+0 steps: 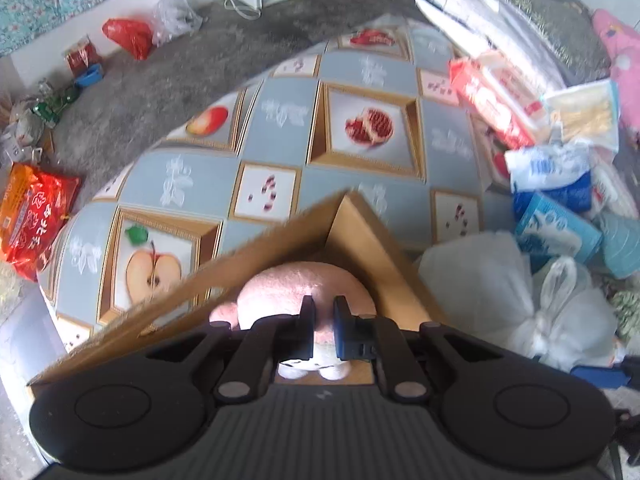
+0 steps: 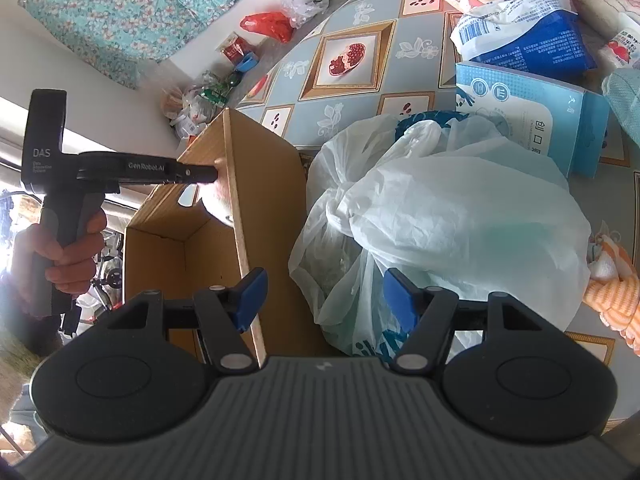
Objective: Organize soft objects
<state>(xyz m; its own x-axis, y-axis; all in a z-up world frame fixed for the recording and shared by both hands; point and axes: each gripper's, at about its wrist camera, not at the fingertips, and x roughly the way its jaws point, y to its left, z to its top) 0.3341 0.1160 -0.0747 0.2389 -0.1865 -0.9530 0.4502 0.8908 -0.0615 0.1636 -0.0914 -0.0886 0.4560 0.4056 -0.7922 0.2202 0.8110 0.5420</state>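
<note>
Left gripper [image 1: 320,320] clenched on pink plush toy [image 1: 296,280], inside cardboard box [image 1: 372,240] on worktop [image 1: 280,120]. Right gripper [image 2: 324,296] released, fingers [image 2: 250,294] straddling white plastic bag [image 2: 460,208].

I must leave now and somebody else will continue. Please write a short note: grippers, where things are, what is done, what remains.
Left gripper: shut on the pink plush, holding it inside the cardboard box.
Right gripper: open, empty, over the white bag beside the box.
Done: plush is in the box, not yet released.
Left: release it; the orange knit piece is still on the table.
</note>
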